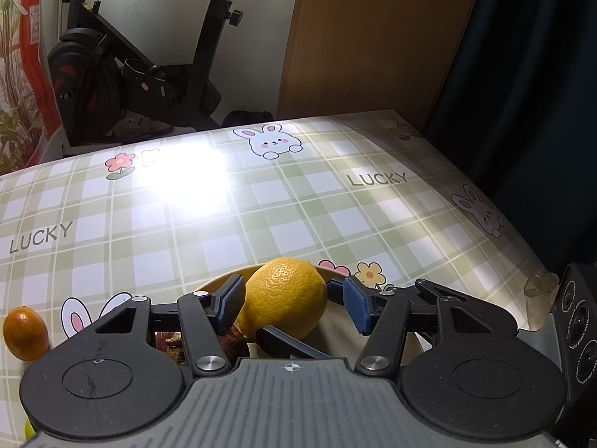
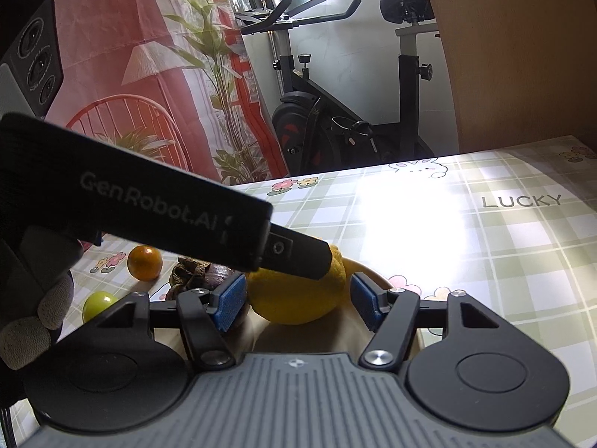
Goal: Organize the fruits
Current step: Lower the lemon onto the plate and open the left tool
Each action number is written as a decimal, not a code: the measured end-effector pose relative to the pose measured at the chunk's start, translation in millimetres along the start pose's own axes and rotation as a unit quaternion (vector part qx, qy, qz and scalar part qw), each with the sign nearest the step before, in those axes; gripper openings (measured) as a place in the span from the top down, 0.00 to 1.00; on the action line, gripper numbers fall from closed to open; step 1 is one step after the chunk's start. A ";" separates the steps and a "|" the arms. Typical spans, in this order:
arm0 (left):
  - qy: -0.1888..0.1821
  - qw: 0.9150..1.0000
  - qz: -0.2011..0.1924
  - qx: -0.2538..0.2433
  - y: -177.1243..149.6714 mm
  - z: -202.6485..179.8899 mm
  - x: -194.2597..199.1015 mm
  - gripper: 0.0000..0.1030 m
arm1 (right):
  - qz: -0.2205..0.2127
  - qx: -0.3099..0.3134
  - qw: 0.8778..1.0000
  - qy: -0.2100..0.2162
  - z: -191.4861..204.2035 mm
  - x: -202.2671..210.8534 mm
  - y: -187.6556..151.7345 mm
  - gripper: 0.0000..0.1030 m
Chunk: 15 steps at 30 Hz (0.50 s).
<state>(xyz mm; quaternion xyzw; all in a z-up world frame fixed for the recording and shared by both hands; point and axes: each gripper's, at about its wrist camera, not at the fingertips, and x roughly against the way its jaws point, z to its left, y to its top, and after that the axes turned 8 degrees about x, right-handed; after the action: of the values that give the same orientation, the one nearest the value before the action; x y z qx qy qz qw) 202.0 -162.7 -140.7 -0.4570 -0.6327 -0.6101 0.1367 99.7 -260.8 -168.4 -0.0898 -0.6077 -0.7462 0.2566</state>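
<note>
On the checked tablecloth (image 1: 298, 209) | we see 1 bumpy yellow lemon (image 1: 285, 296) in a shallow beige plate (image 2: 367, 274) | left gripper (image 1: 293, 300) spread around it, pads apart | right gripper (image 2: 296, 300) spread too.

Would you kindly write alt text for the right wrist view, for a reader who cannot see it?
The open right gripper frames a yellow lemon on a beige plate, with the left gripper's black finger lying across the lemon's top. Left of the plate, an orange and a small green fruit rest on the checked tablecloth.
</note>
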 end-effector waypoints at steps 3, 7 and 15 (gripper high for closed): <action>0.000 1.000 -0.020 -0.004 -1.7 -0.9 15.5 0.41 | -0.015 -0.004 1.000 -0.001 -2.3 7.5 -0.9 0.36; -0.003 0.999 -0.049 0.024 -11.0 7.1 48.3 0.41 | -0.023 -0.005 1.000 -0.002 -2.4 12.9 -1.3 0.36; 0.038 0.992 -0.095 0.074 -40.1 45.7 102.2 0.41 | -0.038 0.013 0.999 0.018 3.0 20.8 -2.8 0.31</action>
<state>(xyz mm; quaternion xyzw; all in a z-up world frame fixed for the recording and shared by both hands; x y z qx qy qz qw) 134.1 -73.2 -102.1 -0.3598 -0.7110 -0.5888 0.1354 80.0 -263.3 -160.8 -0.0501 -0.6154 -0.7491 0.2400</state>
